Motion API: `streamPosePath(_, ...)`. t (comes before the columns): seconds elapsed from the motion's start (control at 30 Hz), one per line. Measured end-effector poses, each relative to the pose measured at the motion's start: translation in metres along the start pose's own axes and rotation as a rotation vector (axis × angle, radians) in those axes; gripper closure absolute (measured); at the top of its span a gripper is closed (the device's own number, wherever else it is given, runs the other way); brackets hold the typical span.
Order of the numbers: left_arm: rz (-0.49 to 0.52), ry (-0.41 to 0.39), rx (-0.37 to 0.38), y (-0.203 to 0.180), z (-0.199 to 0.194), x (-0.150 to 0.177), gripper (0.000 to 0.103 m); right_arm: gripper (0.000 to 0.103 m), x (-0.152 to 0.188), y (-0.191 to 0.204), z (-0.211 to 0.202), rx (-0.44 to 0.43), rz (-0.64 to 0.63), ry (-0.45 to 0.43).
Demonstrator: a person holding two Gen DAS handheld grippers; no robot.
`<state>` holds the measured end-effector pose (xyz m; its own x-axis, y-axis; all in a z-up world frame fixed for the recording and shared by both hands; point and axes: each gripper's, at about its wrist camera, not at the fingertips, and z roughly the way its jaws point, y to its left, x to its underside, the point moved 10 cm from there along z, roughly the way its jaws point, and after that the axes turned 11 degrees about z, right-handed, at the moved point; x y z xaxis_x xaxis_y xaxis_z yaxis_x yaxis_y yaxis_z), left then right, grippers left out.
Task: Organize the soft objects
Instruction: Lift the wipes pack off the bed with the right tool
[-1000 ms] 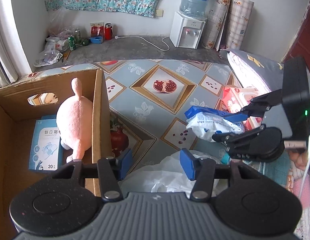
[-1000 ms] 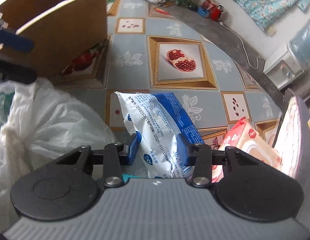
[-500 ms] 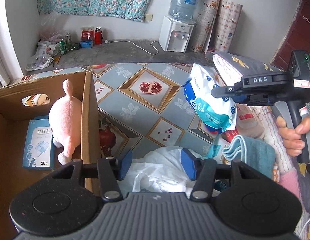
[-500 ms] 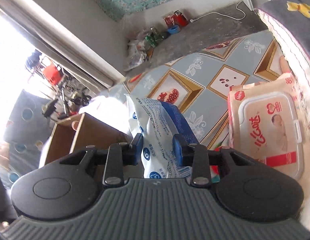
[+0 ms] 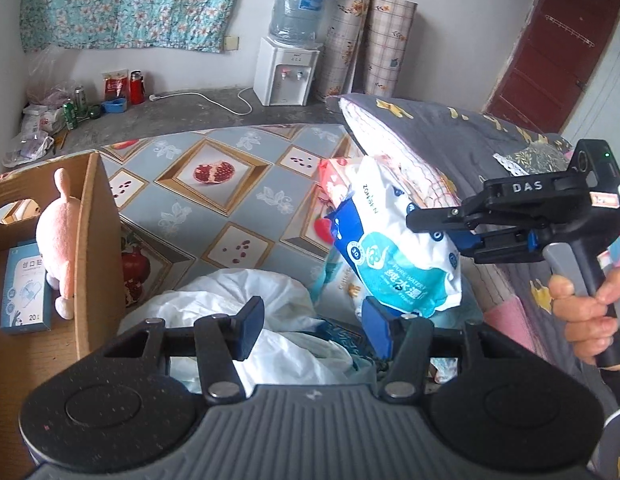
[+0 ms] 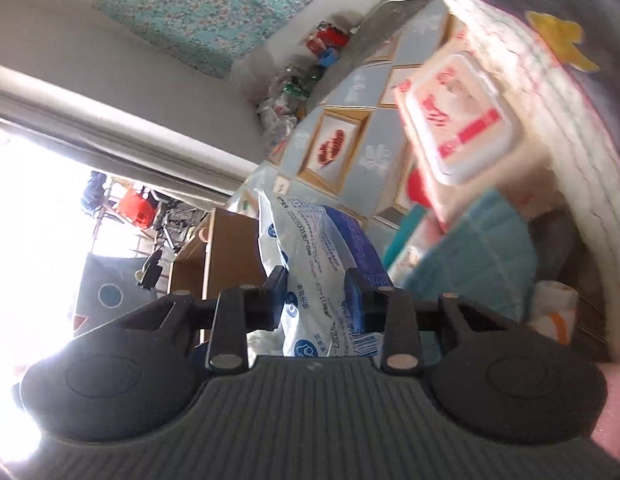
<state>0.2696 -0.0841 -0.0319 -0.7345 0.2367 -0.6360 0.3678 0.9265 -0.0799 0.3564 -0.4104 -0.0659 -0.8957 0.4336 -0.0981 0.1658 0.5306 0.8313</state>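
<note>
- Patterned floor mat (image 5: 246, 216) with pomegranate squares fills the middle of my view, bedding heaped on the right, cardboard box (image 5: 94, 240) on the near left.
- My right gripper (image 6: 316, 294) has the blue-and-white wipes pack (image 5: 394, 256) squeezed between its pads; the jaws have just been closing, and the soft film bulges around them. The pack is off the floor, hanging in the air on the right.
- My left gripper (image 5: 310, 320) hangs about half open with nothing between its fingers, over a crumpled white plastic bag (image 5: 246, 304).
- What matters for the next move, I reckon: the box lies well to the left of the carried pack, across the bag. The right hand has the load, though the left is nearer the box.
- The pack's long axis runs slantwise, top leaning far-left.
- Inside the box: a fuzzy pink plush toy (image 5: 58, 236) leaning against the near wall, with a flat light-blue carton (image 5: 26, 284) beside it.
- A pink wipes pack with a rigid lid (image 6: 458, 120) sits farther back, blurred.
</note>
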Motion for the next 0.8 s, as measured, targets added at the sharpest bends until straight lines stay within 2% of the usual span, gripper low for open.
streamPosePath(0.1,0.001,0.024,0.030,-0.011,0.012,0.005,0.048,0.075,-0.007,-0.025,-0.009,0.010,0.050,-0.042)
streamPosePath(0.23,0.014,0.065,0.070,-0.023,0.031,0.006,0.049,0.076,-0.017,-0.031,-0.020,0.045,-0.001,-0.084)
streamPosePath(0.47,-0.079,0.115,0.124,-0.024,0.064,-0.010,0.049,0.076,-0.027,-0.045,-0.025,0.201,-0.121,-0.098)
streamPosePath(0.53,-0.085,0.130,0.115,-0.027,0.075,-0.016,0.050,0.075,-0.031,-0.045,-0.028,0.197,-0.122,-0.108)
streamPosePath(0.63,-0.041,0.142,0.090,-0.036,0.089,-0.022,0.050,0.074,-0.041,-0.028,-0.032,0.159,-0.153,-0.133)
streamPosePath(0.73,-0.006,0.159,0.085,-0.048,0.100,-0.024,0.051,0.067,-0.047,-0.006,-0.022,0.159,-0.212,-0.121)
streamPosePath(0.8,0.013,0.164,0.083,-0.054,0.106,-0.025,0.052,0.054,-0.050,0.005,-0.008,0.188,-0.261,-0.104)
